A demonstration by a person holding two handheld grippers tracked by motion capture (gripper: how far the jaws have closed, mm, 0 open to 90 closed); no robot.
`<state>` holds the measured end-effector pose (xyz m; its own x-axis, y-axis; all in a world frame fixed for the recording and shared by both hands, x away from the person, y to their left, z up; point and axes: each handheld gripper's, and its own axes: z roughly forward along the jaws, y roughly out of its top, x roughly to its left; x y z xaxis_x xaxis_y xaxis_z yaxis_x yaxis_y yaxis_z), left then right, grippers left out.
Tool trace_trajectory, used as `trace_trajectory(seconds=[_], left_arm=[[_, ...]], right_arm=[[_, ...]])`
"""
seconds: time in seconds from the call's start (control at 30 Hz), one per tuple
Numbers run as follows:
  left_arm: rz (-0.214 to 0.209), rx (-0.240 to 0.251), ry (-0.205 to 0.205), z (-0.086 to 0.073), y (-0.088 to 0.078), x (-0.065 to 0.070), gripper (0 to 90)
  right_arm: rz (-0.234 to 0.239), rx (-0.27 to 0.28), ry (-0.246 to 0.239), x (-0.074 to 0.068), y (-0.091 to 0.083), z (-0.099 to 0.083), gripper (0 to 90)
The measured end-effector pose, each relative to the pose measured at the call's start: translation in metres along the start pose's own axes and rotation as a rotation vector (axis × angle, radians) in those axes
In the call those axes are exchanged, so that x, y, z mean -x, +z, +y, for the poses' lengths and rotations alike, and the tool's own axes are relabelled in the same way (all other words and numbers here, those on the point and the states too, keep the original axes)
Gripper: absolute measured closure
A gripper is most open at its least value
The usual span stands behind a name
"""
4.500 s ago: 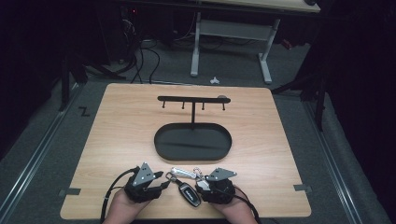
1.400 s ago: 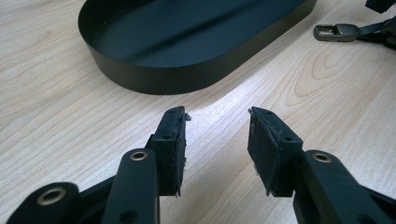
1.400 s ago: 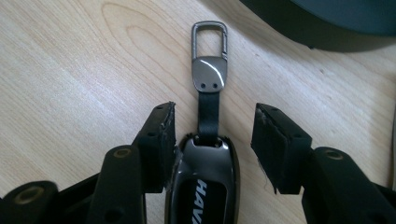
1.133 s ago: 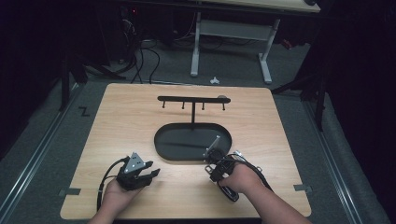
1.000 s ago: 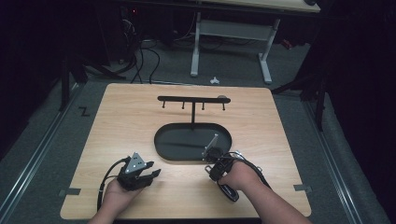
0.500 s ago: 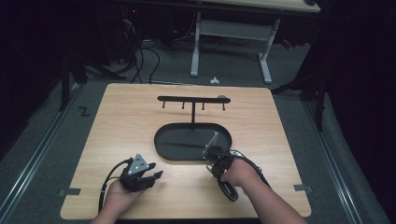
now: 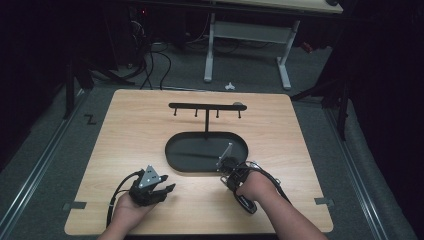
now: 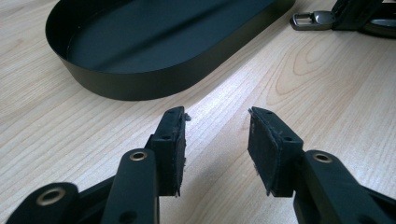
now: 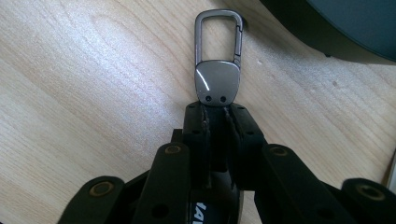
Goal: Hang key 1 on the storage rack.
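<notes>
Pale wood grain covered the table (image 7: 130, 130) in the high view, where the right gripper (image 7: 227, 165) rested at the near right rim of the black oval tray (image 7: 175, 155), a grey metal clip (image 7: 226, 151) slanting up from it over that rim; the left gripper (image 7: 159, 191) rested well apart, near the front edge, with its jaws spread and nothing between them. Behind the tray rose a black hook rack (image 7: 206, 106) with small pegs hanging from its bar. In the left gripper view the two pads (image 8: 173, 140) stood apart over bare wood, the tray wall (image 8: 140, 84) just ahead and the clip with the other gripper small at the top right corner (image 8: 313, 18). In the right gripper view the jaws had just been closing and were pressed together on the dark strap below the carabiner's (image 9: 218, 56) steel plate, so the keychain was pinched at its neck, its loop lying on the wood just beside the tray's edge (image 9: 299, 28). The step in hand looked like the pick-up, freshly gripped; the next move would probably call for a lift and a carry to a peg or into the tray, keeping the loop free. The fob below the strap was hidden behind the jaws, and the pegs' shape was too small to read.
</notes>
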<state>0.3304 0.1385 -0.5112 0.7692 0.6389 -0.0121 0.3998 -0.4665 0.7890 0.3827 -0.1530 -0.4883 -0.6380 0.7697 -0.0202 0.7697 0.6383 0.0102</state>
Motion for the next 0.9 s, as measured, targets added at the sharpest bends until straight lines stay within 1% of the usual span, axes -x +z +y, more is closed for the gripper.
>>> trace_trajectory(seconds=[0.07,0.17,0.2,0.27,0.4,0.5,0.57,0.6,0.63,0.7,0.73,0.8,0.83,0.9], left_arm=[[0.001,-0.003,0.004,0.000,-0.001,0.000,56.5],[-0.004,0.001,0.007,0.000,-0.002,0.001,56.6],[-0.005,0.001,0.008,-0.001,-0.002,0.001,56.6],[-0.006,-0.005,0.008,-0.001,-0.001,0.001,56.7],[-0.004,-0.017,0.005,-0.002,0.002,0.001,56.8],[-0.001,-0.014,0.004,-0.002,0.001,0.001,56.9],[0.001,-0.009,0.004,-0.001,0.000,0.001,57.0],[0.001,-0.009,0.005,-0.002,0.000,0.002,57.0],[0.001,-0.010,0.006,-0.002,0.000,0.002,57.0],[-0.001,-0.012,0.010,-0.002,0.000,0.001,57.1],[0.000,-0.011,0.010,-0.002,0.001,0.001,57.1],[0.001,-0.012,0.010,-0.002,0.000,0.000,57.2],[0.001,-0.011,0.009,-0.002,0.000,0.000,57.1],[0.002,-0.007,0.007,-0.002,-0.001,-0.001,57.2]], right_arm=[[-0.001,0.003,-0.009,-0.001,0.000,0.000,79.5],[-0.004,0.019,0.000,-0.001,0.000,-0.001,79.8],[0.003,0.024,0.011,-0.001,0.000,-0.002,79.8],[0.009,0.033,0.011,0.001,0.000,-0.003,80.0],[0.010,0.035,0.005,0.000,0.000,-0.003,80.1],[0.003,0.039,0.004,-0.001,0.000,-0.003,80.2],[0.018,0.045,-0.009,-0.002,0.000,-0.003,80.2],[0.022,0.049,-0.005,-0.004,-0.001,-0.003,80.3],[0.027,0.052,0.010,-0.005,-0.003,-0.003,80.3],[0.024,0.062,-0.017,-0.005,-0.005,-0.004,80.3],[0.028,0.060,-0.001,-0.007,-0.006,-0.004,80.3],[0.031,0.060,-0.006,-0.006,-0.008,-0.004,80.3],[0.039,0.068,-0.015,-0.007,-0.011,-0.004,80.3],[0.038,0.067,-0.006,-0.008,-0.015,-0.003,80.3]])
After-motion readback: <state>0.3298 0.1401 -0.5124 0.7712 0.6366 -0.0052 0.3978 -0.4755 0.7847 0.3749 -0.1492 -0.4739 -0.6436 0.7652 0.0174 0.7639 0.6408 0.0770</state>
